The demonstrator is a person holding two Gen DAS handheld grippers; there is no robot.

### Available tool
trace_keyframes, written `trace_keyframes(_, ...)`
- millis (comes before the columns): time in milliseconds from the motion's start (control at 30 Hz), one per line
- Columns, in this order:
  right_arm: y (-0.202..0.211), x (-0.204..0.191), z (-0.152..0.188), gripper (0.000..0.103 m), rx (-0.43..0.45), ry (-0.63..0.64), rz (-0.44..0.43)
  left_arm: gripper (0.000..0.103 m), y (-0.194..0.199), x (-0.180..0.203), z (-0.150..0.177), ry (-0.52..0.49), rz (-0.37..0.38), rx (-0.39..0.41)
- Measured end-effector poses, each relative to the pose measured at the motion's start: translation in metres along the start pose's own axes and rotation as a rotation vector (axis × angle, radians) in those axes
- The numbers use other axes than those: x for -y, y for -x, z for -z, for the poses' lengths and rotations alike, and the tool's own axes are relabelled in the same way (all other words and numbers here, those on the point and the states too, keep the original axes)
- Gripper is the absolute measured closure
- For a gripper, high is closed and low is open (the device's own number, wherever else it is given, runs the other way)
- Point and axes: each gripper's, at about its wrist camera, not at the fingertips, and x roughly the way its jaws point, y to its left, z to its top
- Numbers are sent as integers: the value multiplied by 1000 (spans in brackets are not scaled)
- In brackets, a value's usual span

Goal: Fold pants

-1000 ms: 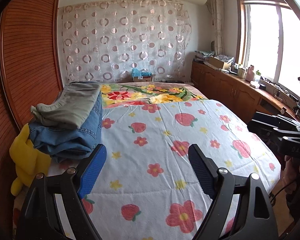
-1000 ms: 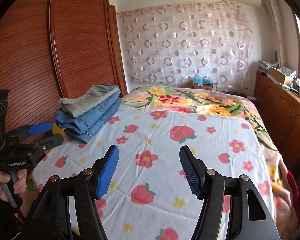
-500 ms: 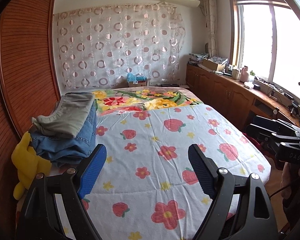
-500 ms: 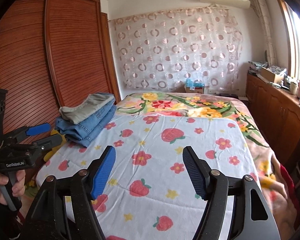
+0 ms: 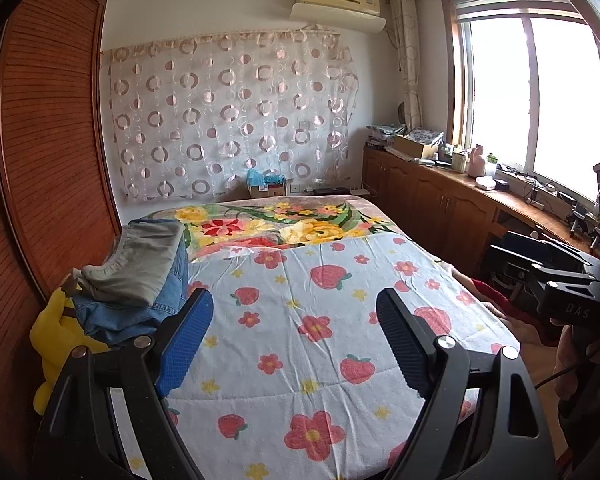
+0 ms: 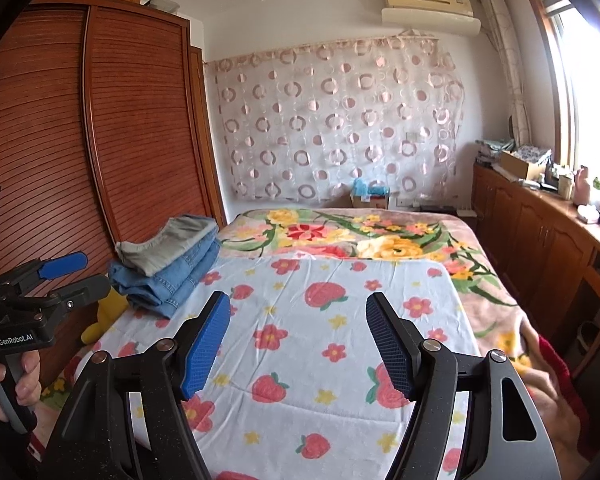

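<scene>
A stack of folded pants lies at the left edge of the bed: grey pants (image 5: 140,264) on top of blue jeans (image 5: 140,312). It also shows in the right wrist view, the grey pants (image 6: 168,240) above the jeans (image 6: 172,280). My left gripper (image 5: 296,320) is open and empty, above the near end of the strawberry sheet (image 5: 320,340). My right gripper (image 6: 298,324) is open and empty, held back from the bed. Each gripper shows in the other's view, the left (image 6: 40,304) and the right (image 5: 560,280).
A yellow plush toy (image 5: 56,340) sits beside the stack against the wooden wardrobe (image 5: 40,160). A floral blanket (image 5: 268,224) covers the far half of the bed. Low cabinets (image 5: 440,204) with clutter run under the window at the right.
Both grippers have drawn back and up from the bed, so more of the room and ceiling shows. The jaws stay open. The pants stack has not moved.
</scene>
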Motion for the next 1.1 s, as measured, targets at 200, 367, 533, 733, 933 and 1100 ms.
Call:
trace_keyframes(200,7,-3,-1,27,27,5,24,19,9,-3,-6,9,-9,27)
trace_keyframes(367,12,-3,2,26,50,5,50,19,15,-8,-6,23,-26,39)
trace_keyframes(533,14,-5,6,26,59,8,74,19,19,-18,-4,37,-50,46)
trace_keyframes(733,12,-7,7,26,56,6,76,19,20,-28,-1,57,-75,48)
trace_keyframes(933,11,-7,5,26,53,11,72,19,17,-32,2,65,-87,47)
trace_keyframes(1100,11,-4,4,26,51,11,67,19,16,-33,2,62,-86,46)
